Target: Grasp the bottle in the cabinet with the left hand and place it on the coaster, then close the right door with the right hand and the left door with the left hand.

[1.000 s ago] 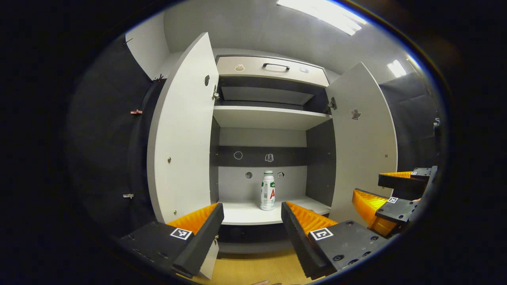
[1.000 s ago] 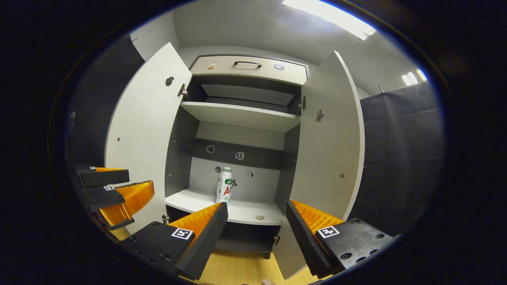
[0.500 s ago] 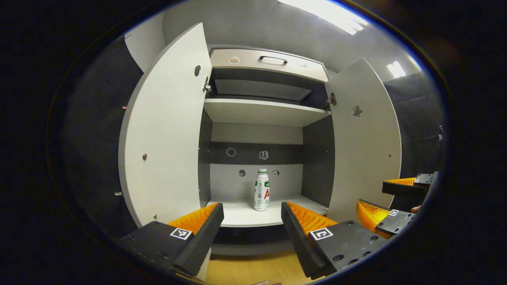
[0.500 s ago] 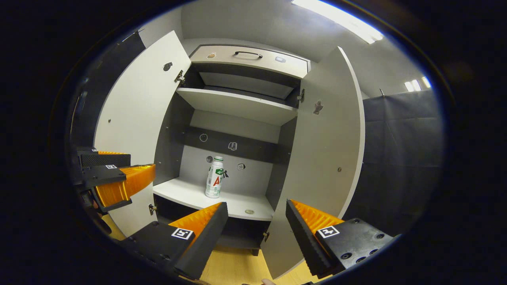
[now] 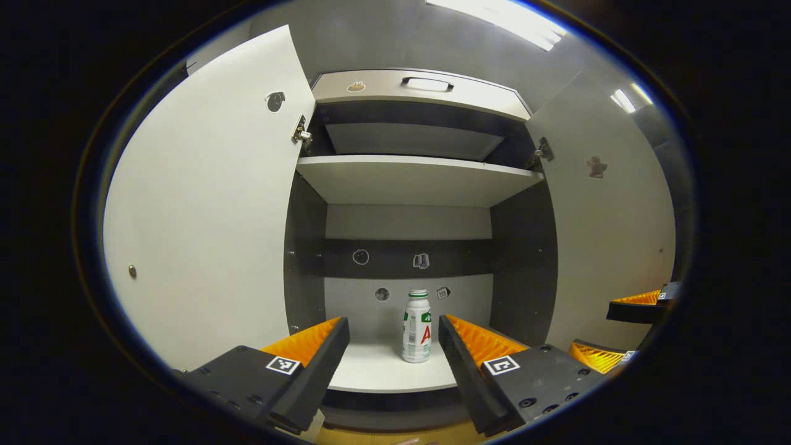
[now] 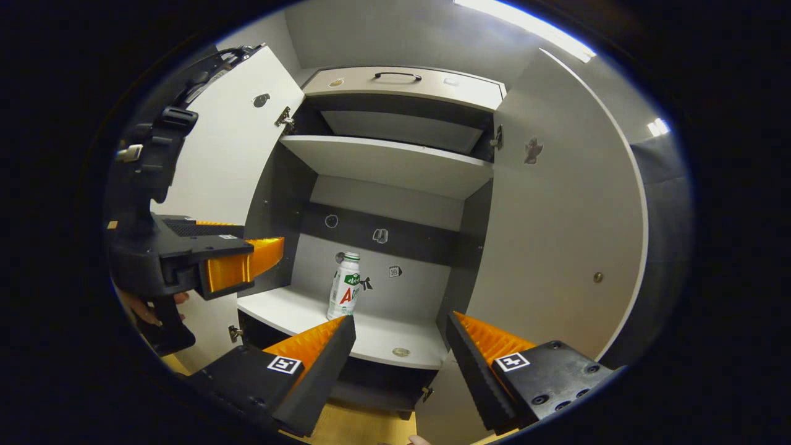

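**Bottle upright on the cabinet's lower shelf, both claws released**

The bottle [image 5: 418,326] stands upright on the lower shelf [image 5: 383,371] of the cabinet [image 5: 408,179], toward the far wall (its cap on). The left claw [image 5: 393,337] is spread wide just in front of it, touching nothing. The right claw [image 6: 400,337] is also released, nearer the right door [image 6: 556,247]. Both the left door [image 5: 204,216] and the right door stand open.

We cannot make out the small stickers [image 5: 360,256] on the cabinet's back panel or the little round thing [image 6: 401,352] on the lower shelf, and the right tool [image 5: 639,306] is cut off at the left gripper view's edge.
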The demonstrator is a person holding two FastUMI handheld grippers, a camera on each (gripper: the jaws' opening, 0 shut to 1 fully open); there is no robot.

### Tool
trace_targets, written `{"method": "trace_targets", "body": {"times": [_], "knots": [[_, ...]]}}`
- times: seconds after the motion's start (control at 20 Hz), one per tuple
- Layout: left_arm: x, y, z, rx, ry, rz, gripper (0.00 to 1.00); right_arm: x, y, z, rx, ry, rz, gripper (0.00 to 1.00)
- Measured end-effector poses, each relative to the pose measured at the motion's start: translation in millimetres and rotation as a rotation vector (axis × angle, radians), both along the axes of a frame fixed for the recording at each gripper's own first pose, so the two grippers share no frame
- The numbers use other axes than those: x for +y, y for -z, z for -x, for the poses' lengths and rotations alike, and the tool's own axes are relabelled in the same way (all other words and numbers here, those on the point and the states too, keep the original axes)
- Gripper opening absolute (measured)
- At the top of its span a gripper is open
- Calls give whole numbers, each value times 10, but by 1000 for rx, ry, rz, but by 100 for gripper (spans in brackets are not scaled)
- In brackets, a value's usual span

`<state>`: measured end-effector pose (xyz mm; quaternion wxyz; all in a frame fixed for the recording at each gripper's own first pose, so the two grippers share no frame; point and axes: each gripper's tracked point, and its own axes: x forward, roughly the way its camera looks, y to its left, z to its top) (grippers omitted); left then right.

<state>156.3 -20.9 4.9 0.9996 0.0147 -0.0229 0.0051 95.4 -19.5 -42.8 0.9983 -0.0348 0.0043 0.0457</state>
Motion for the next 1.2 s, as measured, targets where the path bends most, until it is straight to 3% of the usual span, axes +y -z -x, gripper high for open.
{"method": "trace_targets", "body": {"times": [0.6,1.2], "knots": [[-157,426,-974,76,32,35,92,-64,433,-599,82,-57,-46,98],[-347,1051,-1833,172,84,58,92,128,879,-937,187,-125,-73,98]]}}
